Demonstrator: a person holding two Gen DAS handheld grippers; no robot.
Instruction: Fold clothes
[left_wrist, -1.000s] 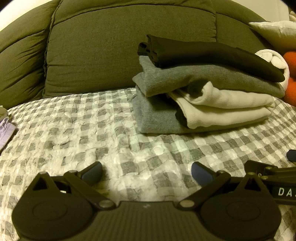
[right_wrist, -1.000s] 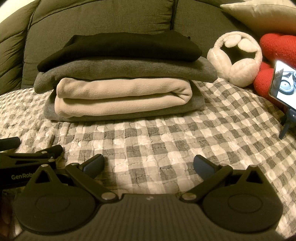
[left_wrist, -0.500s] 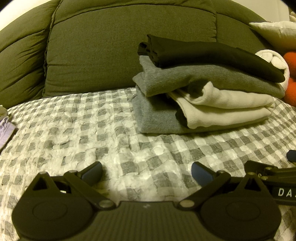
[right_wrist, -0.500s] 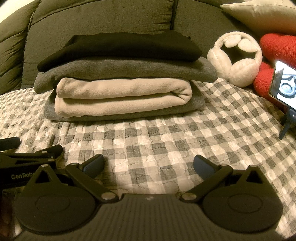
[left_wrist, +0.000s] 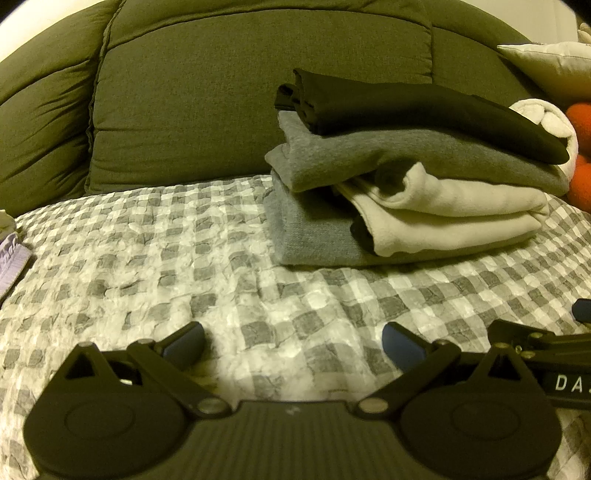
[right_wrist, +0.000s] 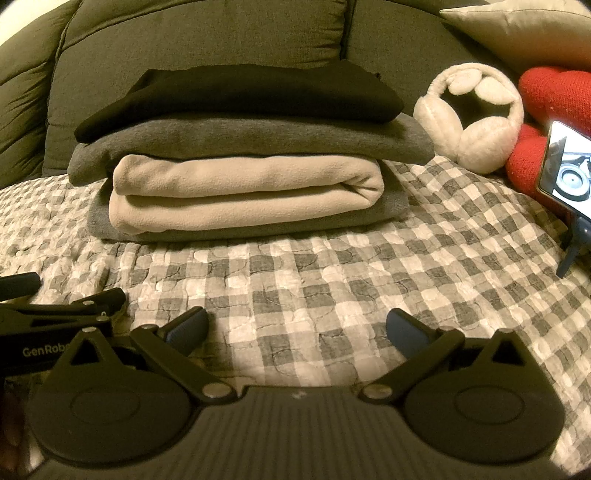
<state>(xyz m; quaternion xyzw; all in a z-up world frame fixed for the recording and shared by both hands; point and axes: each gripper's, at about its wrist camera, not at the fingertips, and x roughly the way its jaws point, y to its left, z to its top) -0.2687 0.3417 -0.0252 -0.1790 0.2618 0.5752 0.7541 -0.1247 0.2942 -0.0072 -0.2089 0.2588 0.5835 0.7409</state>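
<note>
Purple fabric (left_wrist: 11, 260) lies at the far left edge of the bed in the left wrist view, on the grey-and-white checked quilt (left_wrist: 155, 258) that covers the bed. Behind the quilt stands a dark olive padded cushion (left_wrist: 221, 110). The left claw (left_wrist: 293, 343) sits low over the quilt with its two fingers spread wide and nothing between them; its blue fingertips (left_wrist: 184, 341) are close to the quilt surface. To its right, the right claw (right_wrist: 297, 330) is likewise spread wide and empty, and each claw shows at the edge of the other's view. Ahead of both claws, well apart from the fingertips, rests the stack of folded clothes (right_wrist: 243, 162), lying on the quilt in front of the cushion. From bottom to top the stack holds a light grey garment (left_wrist: 314, 236), a cream fleece garment (right_wrist: 243, 195) folded double, a dark grey garment (right_wrist: 258, 140) and a black garment (right_wrist: 251, 92). Just beside the stack on its right lie white plush earmuffs (right_wrist: 476, 118). Further right is a red knitted item (right_wrist: 554, 96), with a beige pillow (right_wrist: 517, 33) above it. At the right edge stands a phone (right_wrist: 565, 173) on a small stand, screen lit.
</note>
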